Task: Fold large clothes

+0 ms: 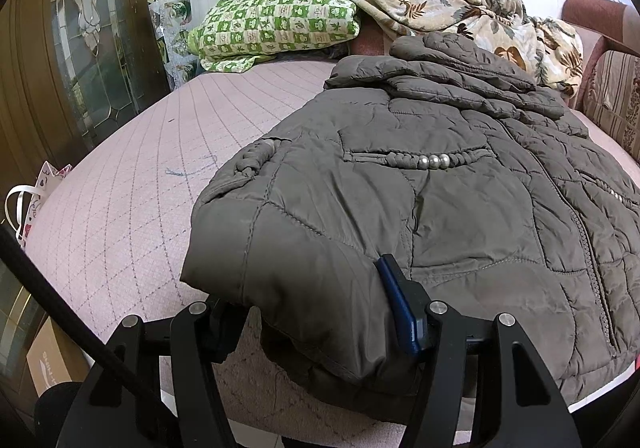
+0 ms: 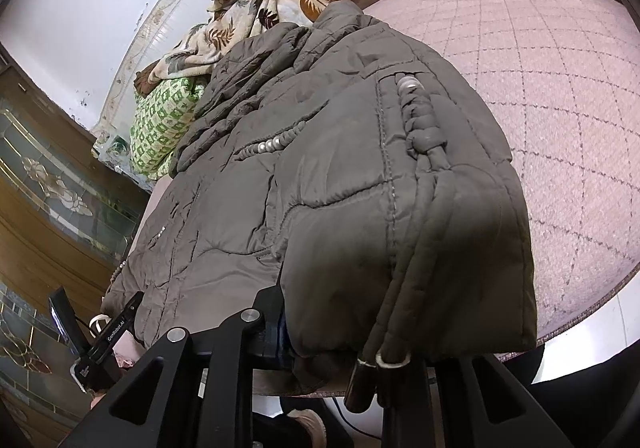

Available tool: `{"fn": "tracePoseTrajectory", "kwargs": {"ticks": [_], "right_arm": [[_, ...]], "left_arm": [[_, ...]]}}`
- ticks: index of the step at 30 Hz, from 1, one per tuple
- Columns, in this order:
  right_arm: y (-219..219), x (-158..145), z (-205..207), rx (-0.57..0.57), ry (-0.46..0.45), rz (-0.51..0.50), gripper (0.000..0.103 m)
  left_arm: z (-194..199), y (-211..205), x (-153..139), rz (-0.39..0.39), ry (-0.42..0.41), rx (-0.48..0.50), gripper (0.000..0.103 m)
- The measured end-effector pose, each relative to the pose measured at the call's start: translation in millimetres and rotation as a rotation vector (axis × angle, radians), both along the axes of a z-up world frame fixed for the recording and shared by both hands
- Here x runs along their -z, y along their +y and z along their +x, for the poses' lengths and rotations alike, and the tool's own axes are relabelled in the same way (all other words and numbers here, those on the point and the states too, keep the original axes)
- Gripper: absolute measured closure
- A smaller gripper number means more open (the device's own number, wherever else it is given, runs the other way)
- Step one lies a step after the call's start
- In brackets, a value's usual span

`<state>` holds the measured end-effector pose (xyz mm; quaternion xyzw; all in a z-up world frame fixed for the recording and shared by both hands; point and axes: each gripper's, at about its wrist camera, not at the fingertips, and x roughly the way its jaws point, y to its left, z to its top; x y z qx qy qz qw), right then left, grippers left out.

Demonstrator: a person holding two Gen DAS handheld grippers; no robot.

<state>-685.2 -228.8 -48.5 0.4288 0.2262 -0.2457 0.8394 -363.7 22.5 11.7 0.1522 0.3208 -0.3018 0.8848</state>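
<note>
Grey-brown and puffy, the coat (image 1: 460,184) lies flat on the pink bed (image 1: 132,176), front side up. It has stitched squares all over, a zip down the middle, and two pockets trimmed with braid and small silver beads (image 1: 434,161). Its long way runs from the near edge of the bed to the far end. The hem is at the near edge and hangs a little over it; the collar points away, toward the leafy blanket (image 1: 460,4) and the green checked pillow (image 1: 276,24). Two cord ends with dark tips (image 2: 368,384) dangle from the hem in the right wrist view. The left gripper (image 1: 316,320) has one hem corner bunched between its fingers, and its blue pad (image 1: 400,304) presses on the cloth, so it holds the coat. The right gripper (image 2: 352,340) is at the other hem corner with its fingers close together and cloth between them, so it holds the coat too. Past the pillow stands a brown door (image 1: 80,28) with patterned glass.
</note>
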Motion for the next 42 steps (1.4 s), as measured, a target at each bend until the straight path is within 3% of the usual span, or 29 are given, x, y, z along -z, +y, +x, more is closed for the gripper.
{"fn": "tracePoseTrajectory", "kwargs": {"ticks": [4,12,18,42], "right_arm": [[0.1,0.1,-0.3,0.004,-0.004,0.003,0.078],[6.9,-11.0,0.8,-0.003,-0.006,-0.071,0.086],[9.2,-21.0,-2.5,-0.005,-0.019,-0.118,0.087],[9.4,-45.2,-11.2,-0.002,-0.056,-0.186,0.087]], "left_arm": [[-1.0,-0.4,-0.8,-0.003,-0.004,0.004,0.045],[-5.9,0.0,-6.1,-0.011,-0.034,0.023,0.063],[-9.2,0.8,-10.5,-0.012,-0.05,0.034,0.066],[-21.9,6.0,-24.8,-0.022,-0.08,0.056,0.069]]}}
